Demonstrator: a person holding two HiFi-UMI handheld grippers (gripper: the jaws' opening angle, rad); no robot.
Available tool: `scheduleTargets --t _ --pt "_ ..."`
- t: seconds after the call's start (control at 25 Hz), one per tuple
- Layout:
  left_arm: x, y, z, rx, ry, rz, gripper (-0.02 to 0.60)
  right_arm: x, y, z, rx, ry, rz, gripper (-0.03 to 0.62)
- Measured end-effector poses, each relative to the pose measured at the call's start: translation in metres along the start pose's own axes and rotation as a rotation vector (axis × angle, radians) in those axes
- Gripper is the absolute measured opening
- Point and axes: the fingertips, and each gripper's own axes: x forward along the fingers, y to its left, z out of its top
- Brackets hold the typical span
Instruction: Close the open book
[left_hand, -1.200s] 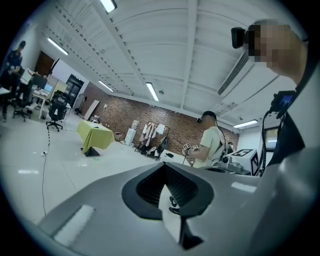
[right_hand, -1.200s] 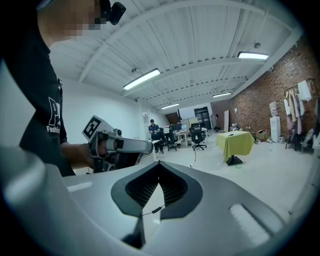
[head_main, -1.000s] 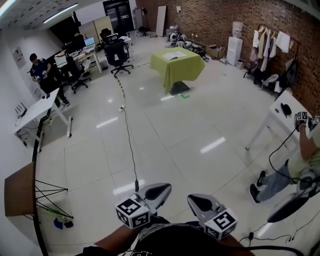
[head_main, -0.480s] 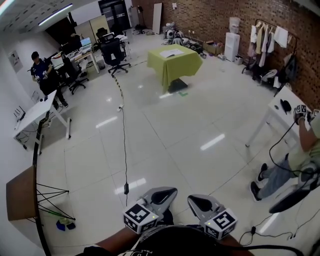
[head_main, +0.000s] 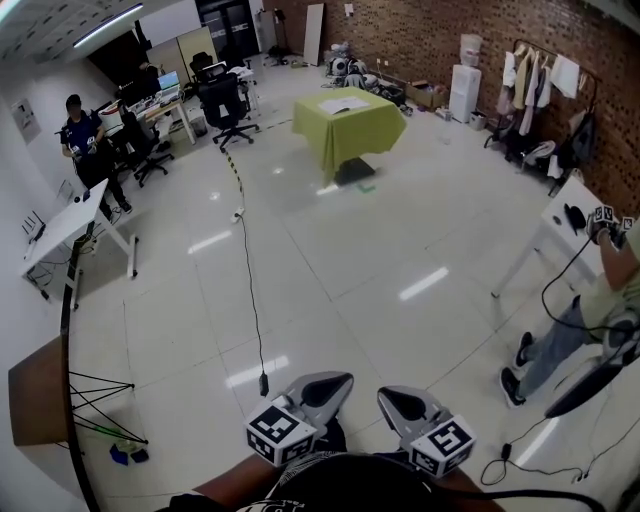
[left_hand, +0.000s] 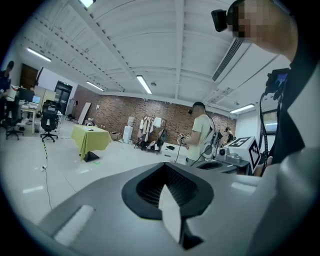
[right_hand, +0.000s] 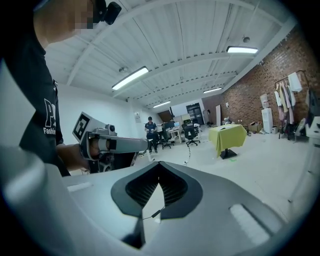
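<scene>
Both grippers have drifted toward the green table (head_main: 355, 135), with the left gripper (head_main: 335, 382) edging closer to the right gripper (head_main: 392, 398). The black cable (head_main: 262, 382) on the floor now ends nearer them. Each pair of jaws is closed on nothing. On that table, well apart from the grippers, lies what looks like the open book (head_main: 344, 104), white pages up. It should be light, with floppy pages that crease easily. Taking one cover by its outer edge and folding it over the spine seems safest.
</scene>
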Motion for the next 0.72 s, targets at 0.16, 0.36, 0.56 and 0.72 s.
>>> scheduleTargets --t 0.16,0.36,0.56,0.72 --pt "0.008 0.026 0.009 0.006 -0.003 0.001 0.006 0.021 -0.017 0.01 0.0 0.002 -0.009 0.008" --pt "0.023 0.068 0.028 -0.01 -0.015 0.015 0.006 0.053 -0.042 0.029 -0.005 0.008 -0.019 0.008" --pt "0.039 0.103 0.045 -0.005 -0.016 -0.006 0.008 0.081 -0.062 0.049 -0.021 0.017 -0.029 0.008" --pt "0.051 0.13 0.062 0.001 -0.018 -0.035 0.006 0.105 -0.078 0.061 -0.006 0.028 -0.043 0.008"
